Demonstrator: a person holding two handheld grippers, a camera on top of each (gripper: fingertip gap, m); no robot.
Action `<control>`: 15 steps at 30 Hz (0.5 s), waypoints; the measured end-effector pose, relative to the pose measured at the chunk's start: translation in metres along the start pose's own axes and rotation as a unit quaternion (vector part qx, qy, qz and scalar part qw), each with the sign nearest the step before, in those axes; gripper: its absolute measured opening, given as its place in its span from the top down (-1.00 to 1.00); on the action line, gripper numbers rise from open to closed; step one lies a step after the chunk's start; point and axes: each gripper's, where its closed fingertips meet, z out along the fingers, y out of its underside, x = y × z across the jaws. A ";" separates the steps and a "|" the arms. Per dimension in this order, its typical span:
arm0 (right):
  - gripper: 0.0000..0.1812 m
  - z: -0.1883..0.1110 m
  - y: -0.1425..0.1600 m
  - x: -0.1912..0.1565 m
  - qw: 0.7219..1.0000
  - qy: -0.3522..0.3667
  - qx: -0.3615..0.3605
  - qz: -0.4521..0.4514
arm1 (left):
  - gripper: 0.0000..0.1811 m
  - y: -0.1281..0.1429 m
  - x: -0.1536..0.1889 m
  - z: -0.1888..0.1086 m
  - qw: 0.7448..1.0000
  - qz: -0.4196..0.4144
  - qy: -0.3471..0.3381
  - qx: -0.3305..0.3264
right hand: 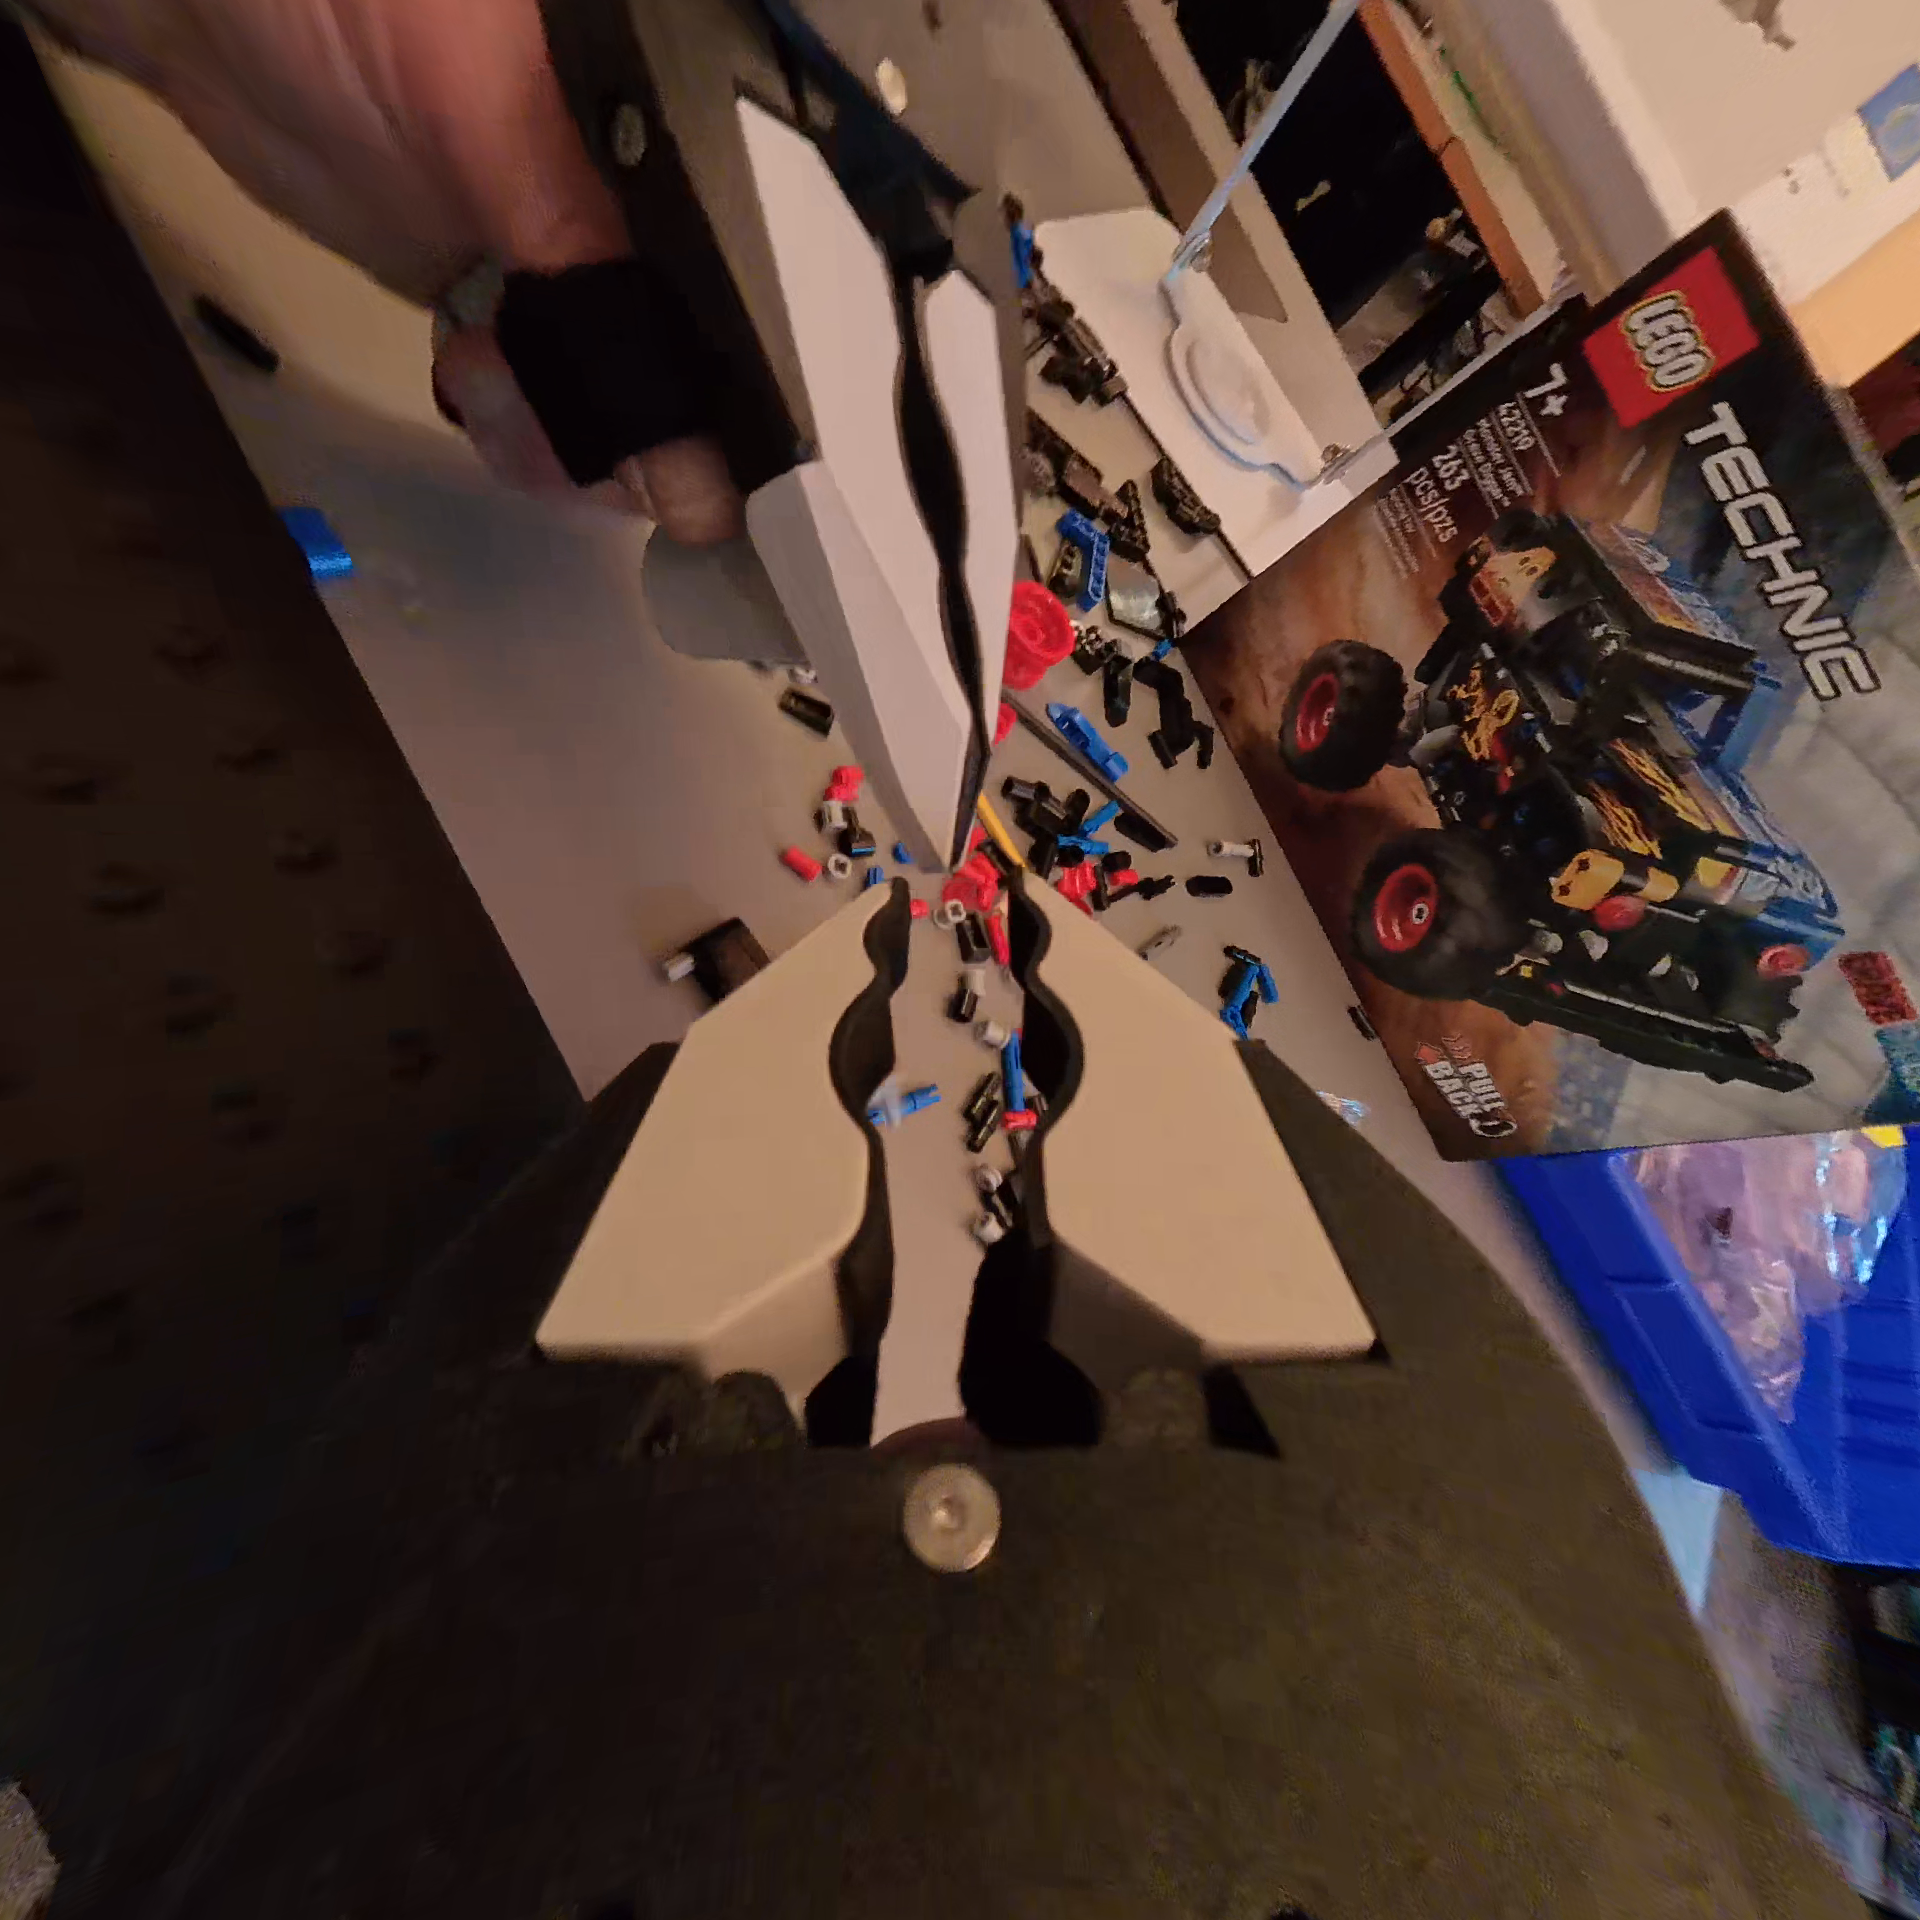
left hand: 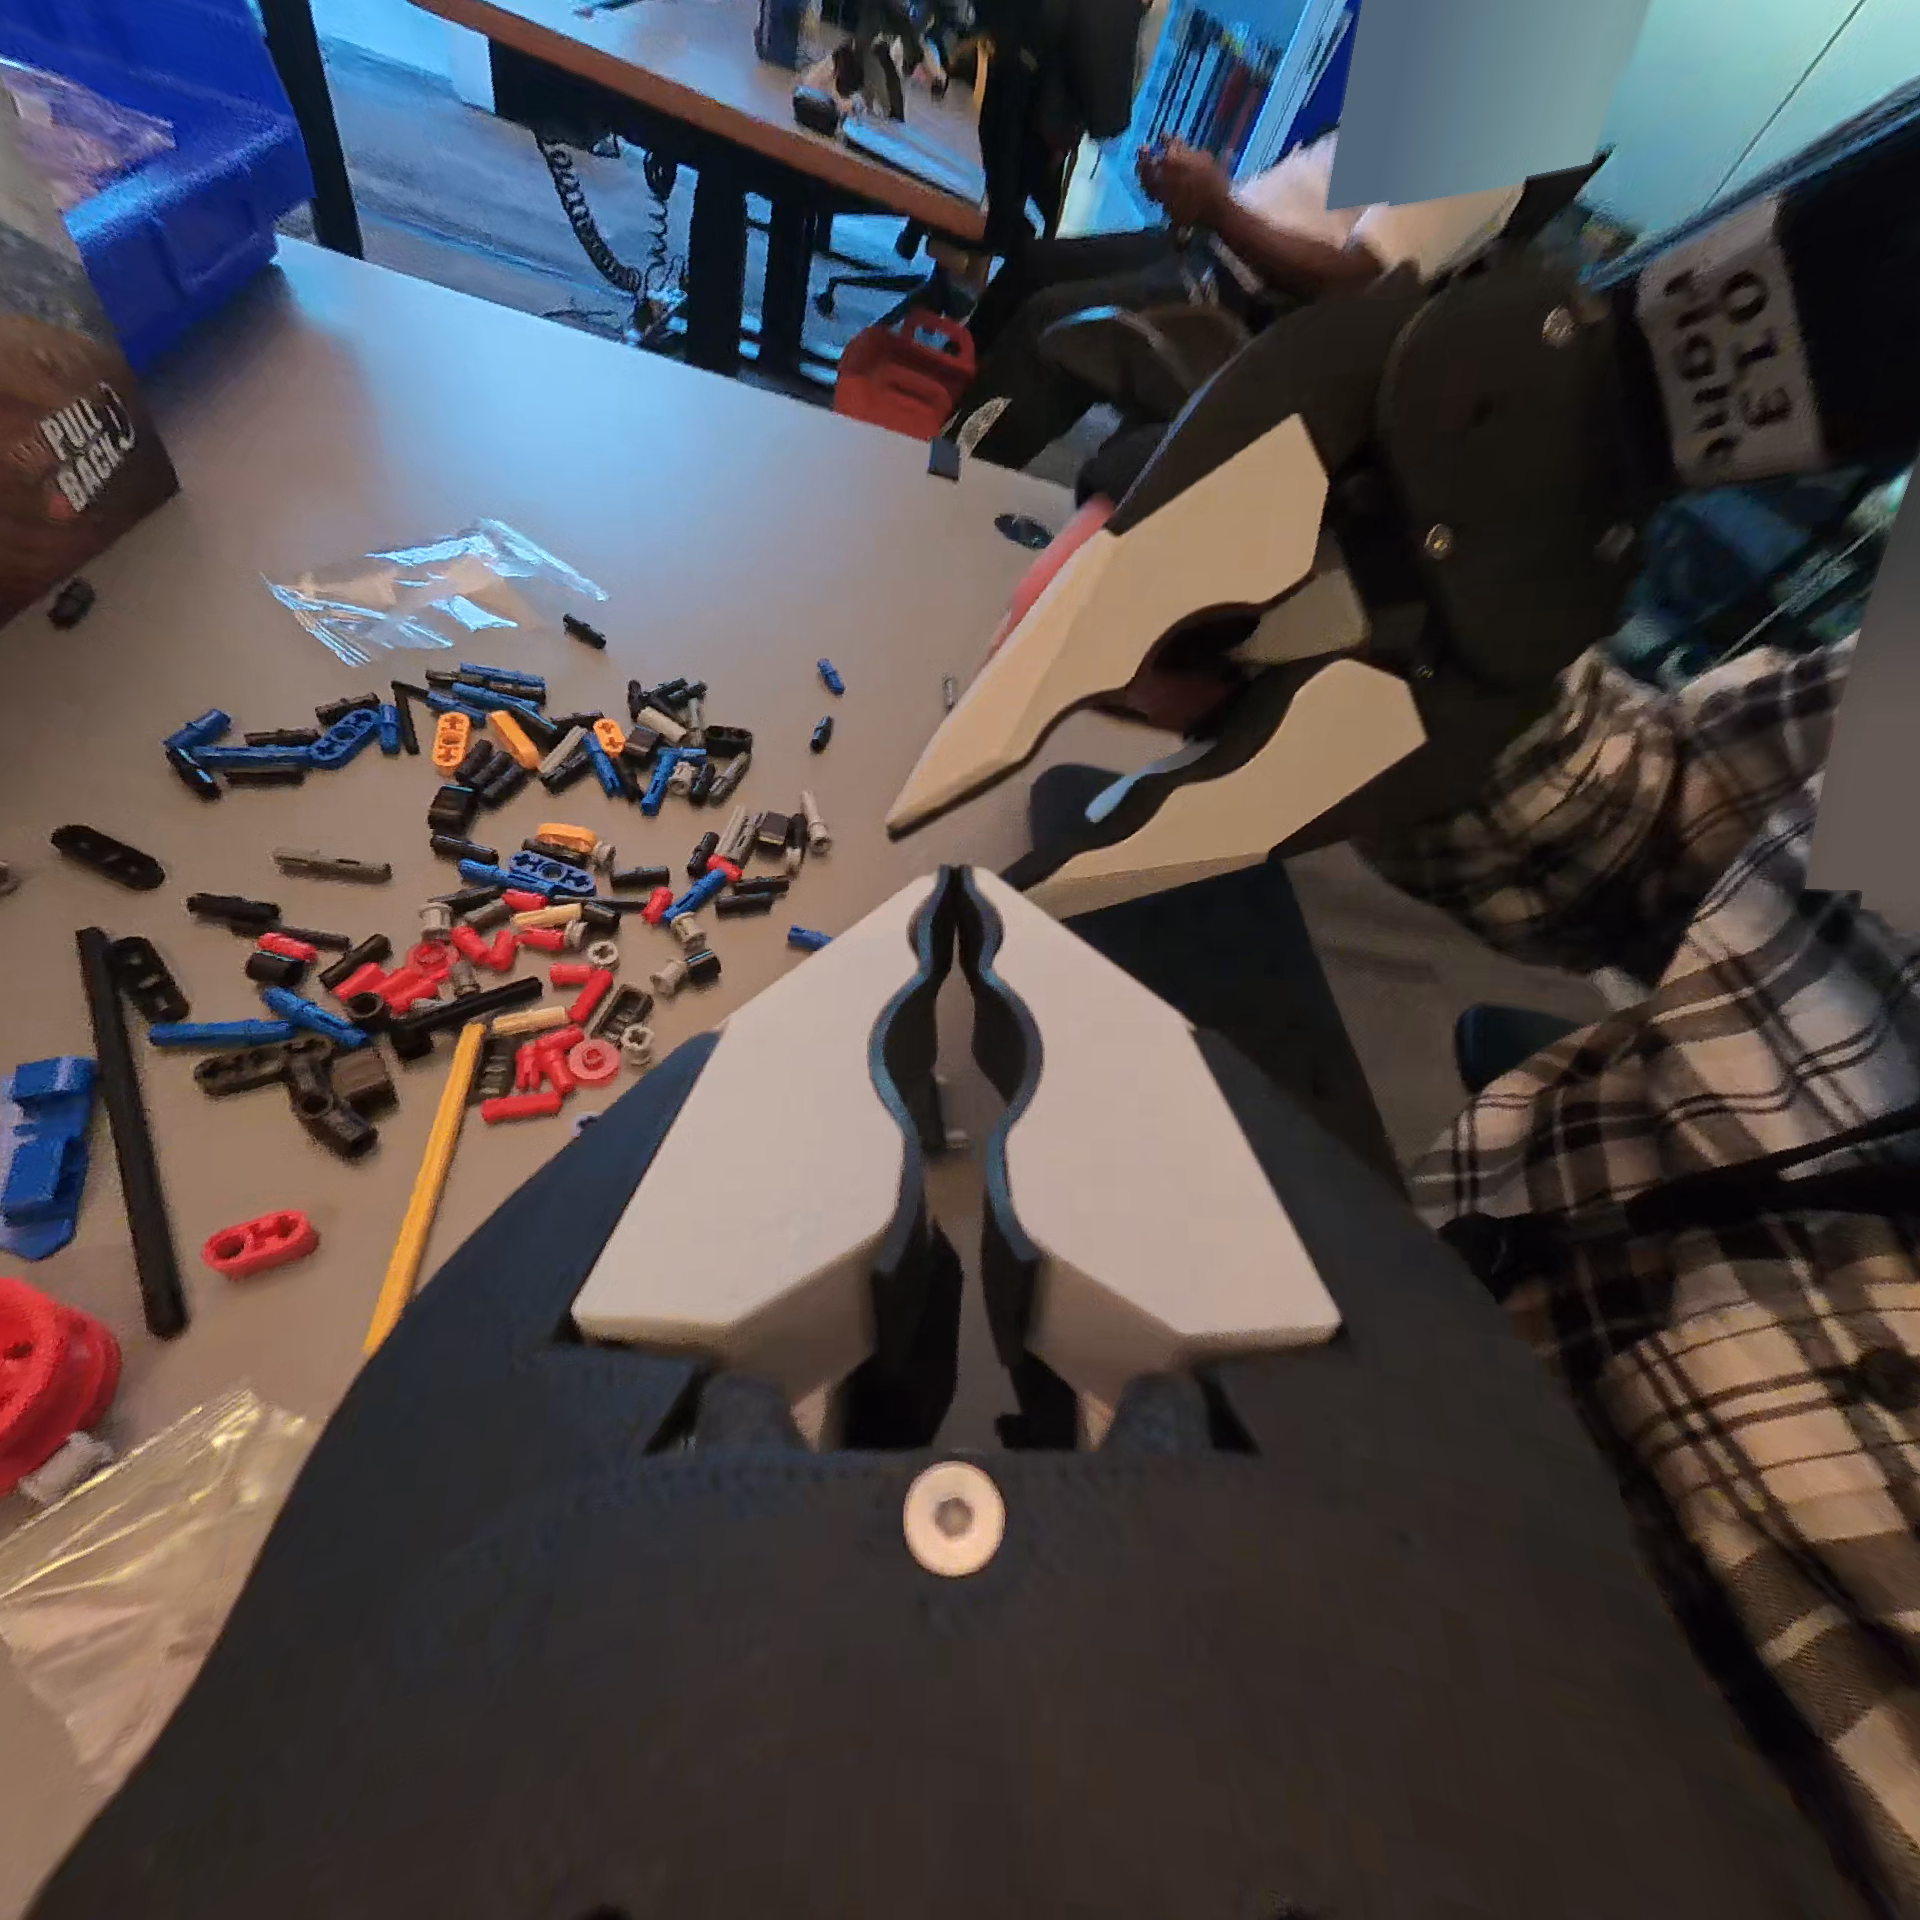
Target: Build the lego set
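Loose lego pieces [left hand: 520, 883] in black, blue, red and orange lie scattered on the grey table [left hand: 623, 468]; they also show in the right wrist view [right hand: 1081, 831]. My left gripper [left hand: 954, 878] is shut, its tips pressed together with no piece showing between them. It hovers above the table near its edge, to the right of the pile. My right gripper [right hand: 956, 894] is open and empty. In the left wrist view it [left hand: 961, 847] comes in from the upper right. The left gripper's tip [right hand: 951, 857] sits just in front of the right gripper's open mouth.
A long yellow axle [left hand: 426, 1174], a long black beam [left hand: 130, 1132], a red short beam [left hand: 260, 1242], red wheel hubs [left hand: 42, 1371] and a blue part [left hand: 42, 1143] lie at the left. The set's box [right hand: 1558, 727], a blue bin [right hand: 1766, 1351] and clear bags [left hand: 436, 592] border the pile. The long yellow axle [left hand: 426, 1174] is about equally far from each gripper, around 12 cm.
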 end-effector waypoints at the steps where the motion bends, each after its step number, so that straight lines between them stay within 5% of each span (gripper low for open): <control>1: 0.83 -0.001 -0.002 0.002 1.000 0.002 0.010 0.012 | 1.00 -0.003 0.001 -0.001 1.000 -0.017 0.012 0.015; 8: 0.83 -0.020 0.021 0.014 0.995 -0.004 0.021 0.098 | 1.00 0.013 -0.012 -0.006 1.000 -0.009 -0.007 -0.024; 15: 0.79 -0.043 0.099 0.030 0.984 0.000 -0.090 0.154 | 0.98 0.032 -0.020 -0.003 0.991 0.072 -0.046 -0.099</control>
